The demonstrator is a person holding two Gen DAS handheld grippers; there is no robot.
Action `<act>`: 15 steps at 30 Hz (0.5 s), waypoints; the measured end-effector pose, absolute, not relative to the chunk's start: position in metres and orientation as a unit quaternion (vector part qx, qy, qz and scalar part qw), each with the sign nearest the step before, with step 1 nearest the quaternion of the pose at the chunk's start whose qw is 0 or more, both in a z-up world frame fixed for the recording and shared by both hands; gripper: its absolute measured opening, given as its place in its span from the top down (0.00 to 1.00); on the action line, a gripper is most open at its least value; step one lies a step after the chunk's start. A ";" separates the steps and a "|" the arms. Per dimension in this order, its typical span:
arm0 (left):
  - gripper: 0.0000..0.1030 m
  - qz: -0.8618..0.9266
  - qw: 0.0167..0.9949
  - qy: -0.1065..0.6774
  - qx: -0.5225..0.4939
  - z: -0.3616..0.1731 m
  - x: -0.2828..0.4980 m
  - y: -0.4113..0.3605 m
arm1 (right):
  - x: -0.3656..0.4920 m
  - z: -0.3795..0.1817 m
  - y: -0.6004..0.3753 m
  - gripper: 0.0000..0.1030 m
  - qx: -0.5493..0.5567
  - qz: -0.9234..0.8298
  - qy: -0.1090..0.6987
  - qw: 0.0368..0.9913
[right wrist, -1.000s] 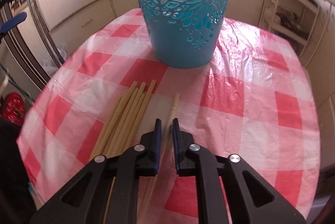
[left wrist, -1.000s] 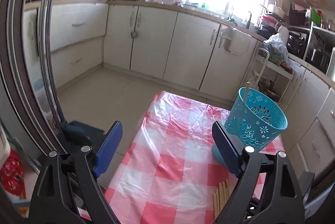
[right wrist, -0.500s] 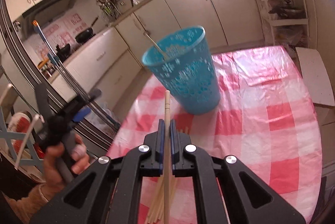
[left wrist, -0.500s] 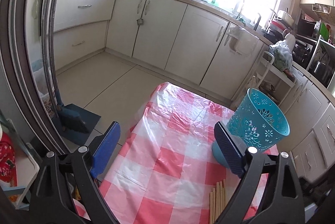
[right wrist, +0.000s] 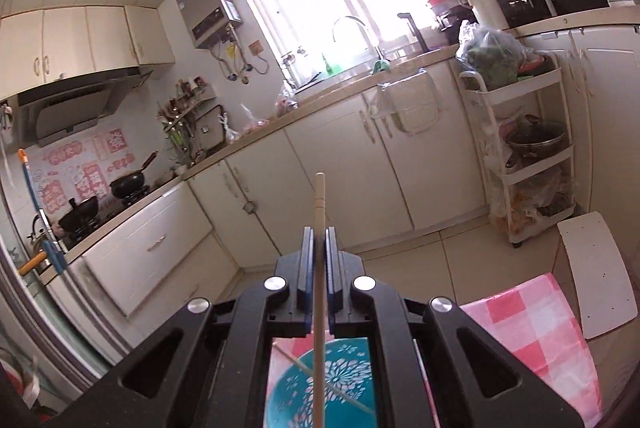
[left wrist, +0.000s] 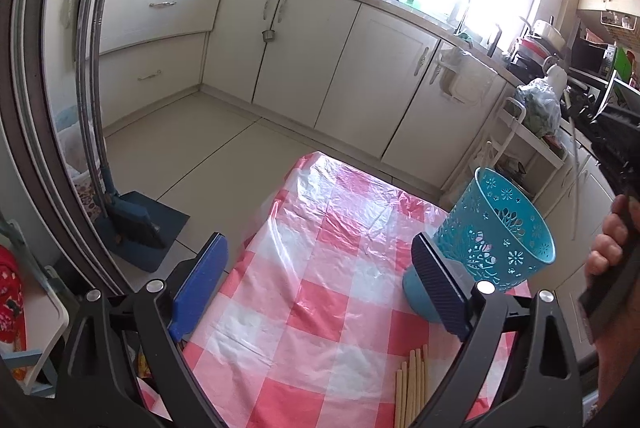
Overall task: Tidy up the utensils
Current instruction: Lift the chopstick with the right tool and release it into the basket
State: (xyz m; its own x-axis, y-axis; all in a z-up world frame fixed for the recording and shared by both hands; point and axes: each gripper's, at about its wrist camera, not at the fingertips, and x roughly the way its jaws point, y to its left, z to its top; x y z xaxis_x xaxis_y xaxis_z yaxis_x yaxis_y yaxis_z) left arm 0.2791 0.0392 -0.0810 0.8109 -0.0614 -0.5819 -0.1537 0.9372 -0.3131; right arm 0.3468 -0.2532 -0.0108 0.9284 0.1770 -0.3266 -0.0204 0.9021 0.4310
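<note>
From the left wrist view, the left gripper [left wrist: 320,288] has its jaws spread wide with nothing between them, above the pink and white checked surface [left wrist: 320,308]. The blue basket [left wrist: 496,240] stands near the right edge of the surface. It looks tipped in this view, but the lens bends things, so I cannot be sure. A loose bunch of chopsticks [left wrist: 412,384] lies flat at the bottom of the picture; I count about five, but their ends are cut off. On the far right, the person's right hand [left wrist: 608,248] holds its tool up high beside the basket.

What could go wrong: the basket sits close to the edge, so a bump from the wide jaw next to it could push it off or knock it over.

From the right wrist view, the right gripper [right wrist: 319,248] is pressed together, pinching one chopstick [right wrist: 319,203] that sticks out past the tips. The basket [right wrist: 320,384] shows below, through the gap in the tool, with one thin stick already lying across its inside.

What could go wrong: the chopstick is thin and smooth and held at one spot, so it could turn or slip. If it is let go off to the side, it could hit the rim and bounce out.

Counted: one basket, one chopstick held, one stick in the basket.
</note>
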 end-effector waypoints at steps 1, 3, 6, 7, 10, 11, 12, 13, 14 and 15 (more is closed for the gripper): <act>0.13 0.023 0.935 0.307 -0.178 -0.081 0.280 0.040 | 0.352 -0.017 -0.254 0.94 0.213 0.044 0.192 0.957; 0.13 0.021 0.934 0.307 -0.179 -0.081 0.280 0.039 | 0.357 -0.027 -0.253 0.94 0.200 0.037 0.205 0.957; 0.12 0.018 0.935 0.308 -0.176 -0.081 0.280 0.037 | 0.348 -0.035 -0.252 0.94 0.181 0.035 0.216 0.959; 0.12 0.018 0.934 0.309 -0.176 -0.082 0.281 0.037 | 0.346 -0.039 -0.252 0.94 0.176 0.035 0.221 0.959; 0.12 0.019 0.934 0.312 -0.172 -0.083 0.281 0.034 | 0.340 -0.047 -0.254 0.94 0.171 0.039 0.238 0.955; 0.12 0.019 0.935 0.312 -0.169 -0.084 0.281 0.034 | 0.335 -0.048 -0.254 0.92 0.170 0.042 0.242 0.954; 0.11 0.020 0.935 0.313 -0.165 -0.085 0.281 0.033 | 0.327 -0.046 -0.254 0.91 0.165 0.047 0.243 0.955; 0.11 0.021 0.935 0.314 -0.161 -0.085 0.280 0.033 | 0.322 -0.045 -0.254 0.86 0.159 0.051 0.243 0.955; 0.11 0.023 0.936 0.314 -0.157 -0.086 0.280 0.032 | 0.313 -0.042 -0.254 0.78 0.152 0.056 0.242 0.957; 0.11 0.025 0.936 0.314 -0.155 -0.086 0.280 0.032 | 0.300 -0.037 -0.253 0.75 0.144 0.061 0.237 0.959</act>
State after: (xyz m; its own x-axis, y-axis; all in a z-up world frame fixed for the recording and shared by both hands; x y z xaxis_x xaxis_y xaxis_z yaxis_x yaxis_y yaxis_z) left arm 0.2800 0.0315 -0.0861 0.8017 -0.0510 -0.5956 -0.1435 0.9508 -0.2747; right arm 0.2999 -0.2534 -0.0370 0.8804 0.1845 -0.4368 -0.0485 0.9514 0.3041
